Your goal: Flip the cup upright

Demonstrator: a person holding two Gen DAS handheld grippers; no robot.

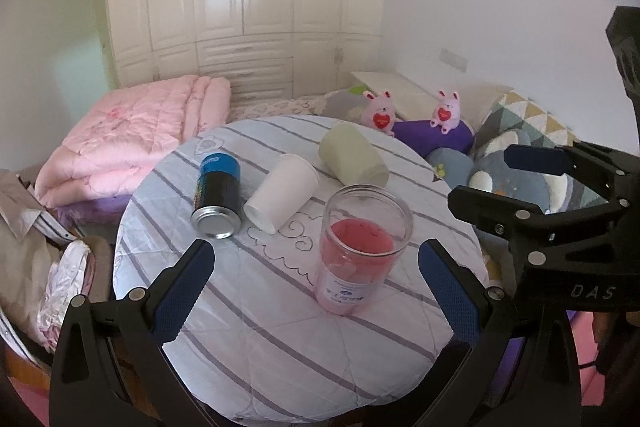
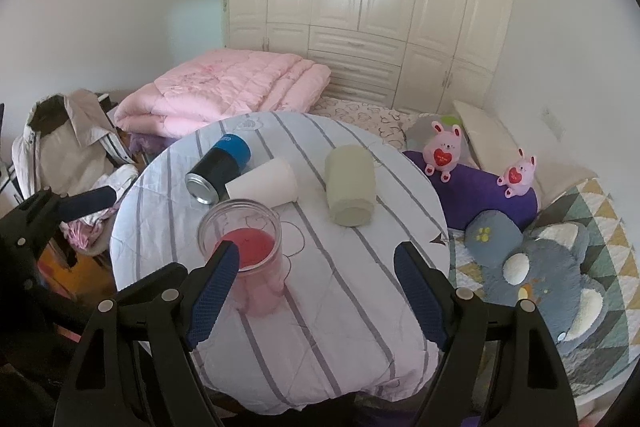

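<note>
A round table (image 1: 280, 327) with a striped cloth carries four items. A white paper cup (image 1: 280, 195) (image 2: 266, 187) lies on its side. A pale green cup (image 1: 354, 159) (image 2: 350, 185) lies on its side behind it. A clear jar (image 1: 360, 253) (image 2: 248, 251) with pink contents stands upright. A blue-and-black can (image 1: 218, 197) (image 2: 218, 169) lies on its side. My left gripper (image 1: 316, 279) is open and empty near the jar. My right gripper (image 2: 316, 283) is open and empty, right of the jar; it also shows in the left wrist view (image 1: 520, 187).
A folded pink quilt (image 1: 132, 139) lies on the bed behind the table. Two pink plush rabbits (image 2: 442, 151), a purple cushion (image 2: 480, 191) and a grey plush toy (image 2: 540, 267) lie to the right. Clothes (image 2: 68, 143) are piled to the left. A white wardrobe (image 2: 368, 7) stands at the back.
</note>
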